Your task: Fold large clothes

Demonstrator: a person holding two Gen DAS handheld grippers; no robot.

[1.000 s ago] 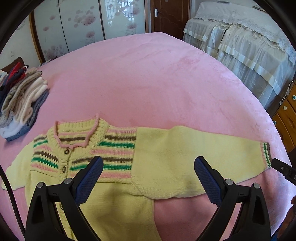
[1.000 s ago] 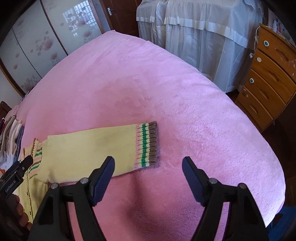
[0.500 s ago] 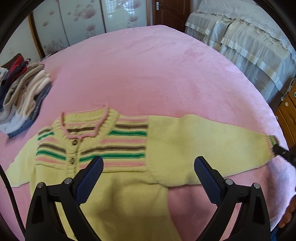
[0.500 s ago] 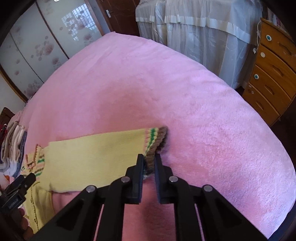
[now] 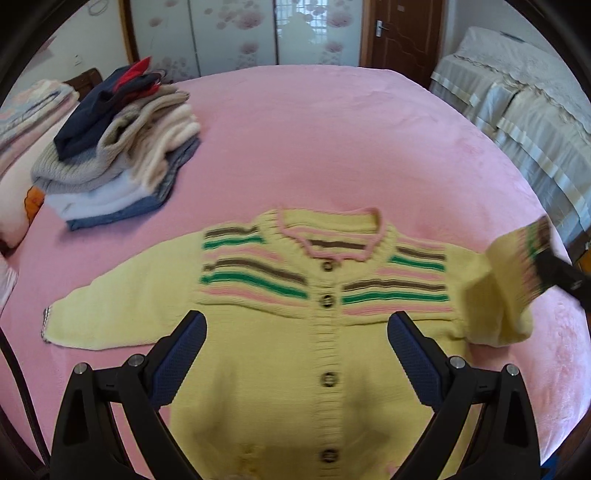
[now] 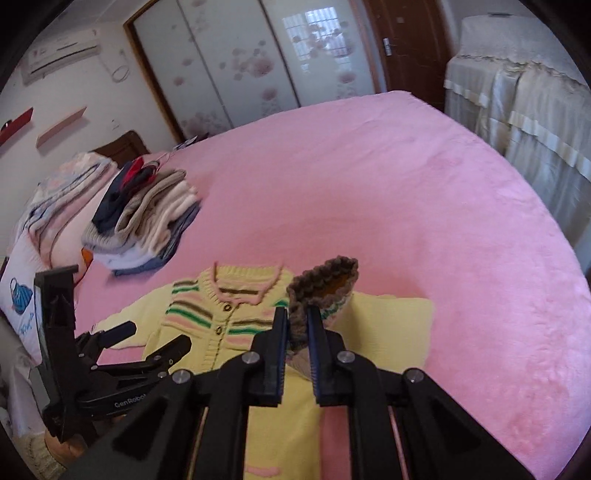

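Note:
A yellow knitted cardigan (image 5: 295, 354) with green, brown and pink chest stripes lies front up on the pink bed (image 5: 332, 140); it also shows in the right wrist view (image 6: 218, 325). My left gripper (image 5: 295, 325) is open and empty above the cardigan's button line. My right gripper (image 6: 297, 314) is shut on the striped cuff (image 6: 325, 280) of the cardigan's right-hand sleeve and holds it lifted, the sleeve doubled back toward the body. In the left wrist view the raised cuff (image 5: 532, 243) is at the right edge. The other sleeve (image 5: 122, 302) lies flat, stretched left.
A stack of folded clothes (image 5: 125, 155) sits on the bed at the back left, with pillows (image 6: 55, 206) beyond it. A covered bed (image 5: 524, 110) stands to the right. Sliding wardrobe doors (image 6: 236, 59) and a wooden door (image 5: 402, 33) are behind.
My right gripper closed on the sleeve cuff, then lifted it and carried it in toward the cardigan's body. My left gripper moved left over the button line and stayed open.

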